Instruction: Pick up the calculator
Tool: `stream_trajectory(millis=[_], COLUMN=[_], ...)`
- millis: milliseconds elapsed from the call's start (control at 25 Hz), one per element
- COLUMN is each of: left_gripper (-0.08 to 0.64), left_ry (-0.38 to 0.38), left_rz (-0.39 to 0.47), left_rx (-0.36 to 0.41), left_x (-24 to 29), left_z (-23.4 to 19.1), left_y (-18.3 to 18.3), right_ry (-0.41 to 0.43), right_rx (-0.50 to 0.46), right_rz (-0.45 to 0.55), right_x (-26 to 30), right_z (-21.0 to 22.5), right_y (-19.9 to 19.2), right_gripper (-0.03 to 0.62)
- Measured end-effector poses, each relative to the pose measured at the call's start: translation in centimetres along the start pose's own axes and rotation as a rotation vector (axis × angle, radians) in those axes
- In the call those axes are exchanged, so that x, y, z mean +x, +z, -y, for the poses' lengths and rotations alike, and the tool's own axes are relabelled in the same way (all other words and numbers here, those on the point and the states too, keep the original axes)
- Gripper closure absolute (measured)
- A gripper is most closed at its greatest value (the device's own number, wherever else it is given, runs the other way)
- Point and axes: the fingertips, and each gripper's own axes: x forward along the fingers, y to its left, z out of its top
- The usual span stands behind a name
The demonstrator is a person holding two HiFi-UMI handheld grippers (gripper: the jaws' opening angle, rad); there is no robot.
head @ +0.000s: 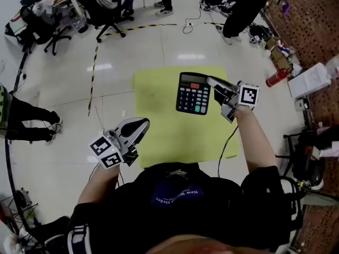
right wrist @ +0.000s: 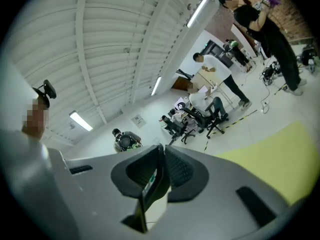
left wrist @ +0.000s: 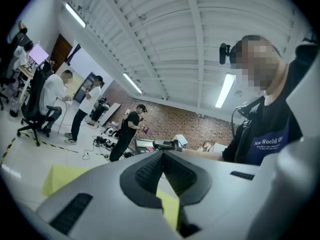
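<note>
the fingers (right wrist: 178, 170) of the right gripper (head: 213, 84) are seen closed on the right edge of the calculator (head: 193, 93), which is clamped edge-on between the pads and held in the air over the yellow mat (head: 159, 134), keys turned upward. the left gripper (head: 141, 125) is held apart from it, over the mat's near left corner, its jaws pressed together with nothing between them. the mat is laid on a pale floor (head: 63, 89).
</note>
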Motion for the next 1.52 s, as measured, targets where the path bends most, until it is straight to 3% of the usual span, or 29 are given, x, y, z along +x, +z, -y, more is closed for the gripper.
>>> stream_trajectory(millis=[360, 680, 1200, 1520], left_gripper=[0.554, 0.554, 0.554, 0.554], left_ry=[0.026, 0.066, 0.089, 0.103], left_rz=[0.061, 0.102, 0.153, 0.156], left_rx=[0.055, 0.034, 0.068, 0.075], left_x=[2.1, 7.5, 6.8, 6.8], left_z=[8.5, 16.0, 16.5, 16.5], left_y=[0.6, -2.4, -1.4, -1.4], right_ry=[0.070, 0.118, 0.192, 0.194], right_rx=[0.041, 0.091, 0.101, 0.109], right_rz=[0.076, 0.132, 0.155, 0.140], right_x=[-8.9, -18.4, -18.9, -18.5], right_z=[-8.7, -10.7, -11.9, -11.2], right_y=[-1.8, -3.2, -1.5, -2.0], right_gripper=[0.557, 0.557, 0.556, 0.556])
